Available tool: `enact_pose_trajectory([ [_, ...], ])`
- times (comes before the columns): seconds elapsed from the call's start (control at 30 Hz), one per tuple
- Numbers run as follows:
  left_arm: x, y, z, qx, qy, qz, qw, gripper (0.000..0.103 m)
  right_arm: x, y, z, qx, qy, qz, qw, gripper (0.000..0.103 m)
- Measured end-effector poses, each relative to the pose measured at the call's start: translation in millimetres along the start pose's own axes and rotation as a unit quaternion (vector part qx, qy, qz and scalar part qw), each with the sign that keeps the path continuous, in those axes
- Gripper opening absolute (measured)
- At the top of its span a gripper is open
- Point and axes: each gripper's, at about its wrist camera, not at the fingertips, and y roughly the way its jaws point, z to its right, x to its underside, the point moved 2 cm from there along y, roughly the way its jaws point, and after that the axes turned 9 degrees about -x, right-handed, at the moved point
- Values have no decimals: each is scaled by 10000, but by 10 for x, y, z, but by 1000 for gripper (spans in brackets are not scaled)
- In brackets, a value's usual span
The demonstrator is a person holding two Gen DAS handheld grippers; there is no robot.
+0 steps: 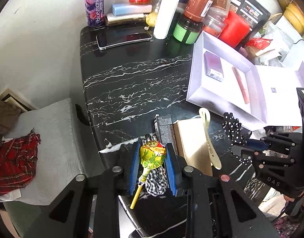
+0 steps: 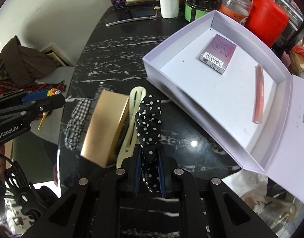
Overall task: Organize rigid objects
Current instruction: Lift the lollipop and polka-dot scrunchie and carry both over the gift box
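Black marble table [image 1: 132, 83] with white veins, pale wall behind, clutter along the far edge.

Left gripper [image 1: 152, 156]: blue pads closed on the head of a lollipop [image 1: 152, 153] in a yellow-green wrapper, stick slanting down toward the camera. Same gripper [image 2: 42, 99] seen from the right wrist view at the left edge, lollipop [image 2: 53, 92] peeking out between its fingers.

Right gripper [image 2: 150, 168]: narrowly closed on a black polka-dot scrunchie [image 2: 150, 119], fabric bunched upright between the pads. Same gripper [image 1: 249, 148] at the right of the left wrist view, scrunchie [image 1: 232, 127] sticking out of its tip.

Just beside the scrunchie: cream hair clip [image 2: 132, 107], then a gold box [image 2: 106, 127], touching or nearly so. Left of the box, a checked scrunchie [image 2: 76, 119] flat on the table. Dark slim box [image 1: 163, 129] beyond the left gripper, against the gold one.

Further right: open white box [image 2: 157, 65] with its lid folded out flat. Inside, a small purple carton [image 2: 219, 53] and a pink tube [image 2: 259, 93], well apart.

Far edge of the table: phone [image 1: 124, 37] lying flat, purple can [image 1: 94, 6], white cylinder [image 1: 165, 15], green-labelled jar [image 1: 186, 32], red canister [image 1: 234, 28], brown-lidded jars behind.

Off the table to the left: red plaid cloth [image 1: 15, 162] on a grey surface.
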Motion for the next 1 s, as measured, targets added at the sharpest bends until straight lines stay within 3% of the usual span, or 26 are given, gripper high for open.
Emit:
enact_pose_trajectory([
  [0.5,154,-540,165,41,22,338,9994,26,430,-477,-189,-188,-293,106,9993,16],
  [1.0,145,-866,689,227,412,685,9965,26,657,-885,-84,-172,-106,385,9991,16],
])
